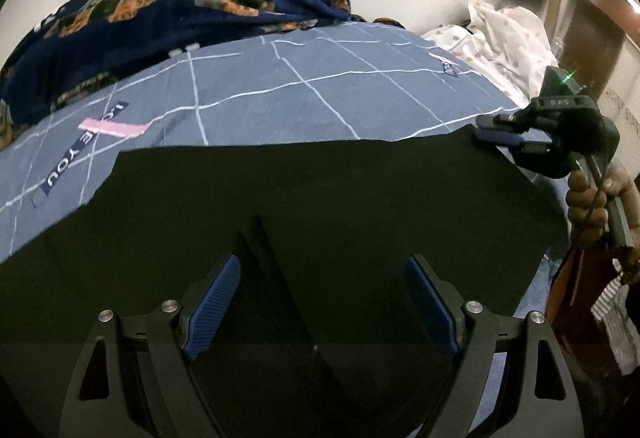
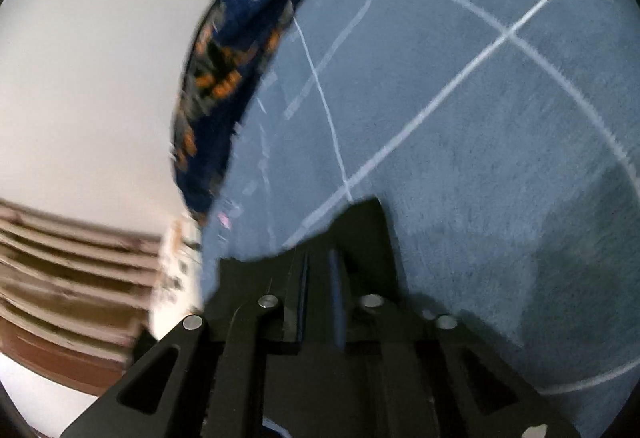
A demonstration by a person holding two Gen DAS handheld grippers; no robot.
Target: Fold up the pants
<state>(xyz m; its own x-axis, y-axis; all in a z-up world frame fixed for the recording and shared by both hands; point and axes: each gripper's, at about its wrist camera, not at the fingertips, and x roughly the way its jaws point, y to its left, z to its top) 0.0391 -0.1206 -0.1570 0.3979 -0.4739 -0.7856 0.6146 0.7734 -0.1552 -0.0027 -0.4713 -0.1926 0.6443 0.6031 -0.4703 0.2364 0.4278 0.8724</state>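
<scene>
Black pants [image 1: 320, 206] lie spread flat over a grey-blue checked bedsheet [image 1: 320, 90], filling the lower half of the left wrist view. My left gripper [image 1: 322, 302] hangs open just above them, blue pads wide apart, a raised fold of black cloth between the fingers but not pinched. My right gripper [image 1: 486, 132] shows at the far right corner of the pants, held by a hand [image 1: 588, 206], its jaws shut on the cloth edge. In the right wrist view the right gripper [image 2: 324, 270] is nearly closed with black pants fabric [image 2: 352, 226] clamped between its pads.
A dark blue blanket with orange print [image 1: 168, 10] is heaped along the far side of the bed against a white wall. White dotted cloth [image 1: 508, 38] is bunched at the far right corner. Brown wooden furniture [image 1: 592, 34] stands to the right of the bed.
</scene>
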